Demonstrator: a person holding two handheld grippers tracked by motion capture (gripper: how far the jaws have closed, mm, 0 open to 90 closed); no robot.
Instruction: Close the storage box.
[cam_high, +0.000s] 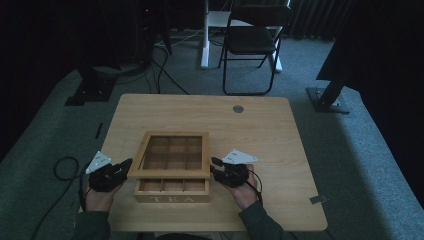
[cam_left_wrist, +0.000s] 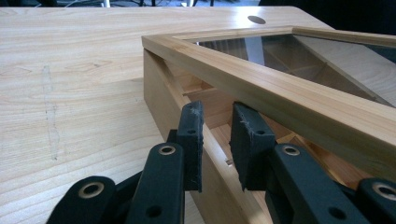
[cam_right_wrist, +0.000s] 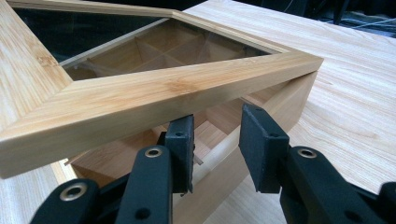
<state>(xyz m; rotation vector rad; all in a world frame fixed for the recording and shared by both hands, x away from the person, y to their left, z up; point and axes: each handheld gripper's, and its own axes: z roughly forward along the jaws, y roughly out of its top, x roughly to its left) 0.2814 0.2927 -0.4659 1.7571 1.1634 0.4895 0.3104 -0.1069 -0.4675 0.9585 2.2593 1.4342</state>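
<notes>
Wooden tea box (cam_high: 172, 191) near the table's (cam_high: 280, 145) front edge, glass-paned lid (cam_high: 170, 174) lifted and tilted, likely mid-opening. Left gripper (cam_high: 125, 166) under the lid's left edge, jaws narrowly parted astride the box's left wall. Right gripper (cam_high: 216, 165) likewise on the right wall, gap slightly wider; true clamping hard to judge.

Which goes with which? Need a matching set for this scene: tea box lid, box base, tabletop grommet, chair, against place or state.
1. glass-paned wooden lid
2. light wooden box base lettered TEA
3. grey round grommet
4. black folding chair

a. on the grey carpet beyond the light wooden table
b. raised off the base at the front
c. set into the tabletop's far side
d. resting on the table's near side

Pairs: 1-b; 2-d; 3-c; 4-a
</notes>
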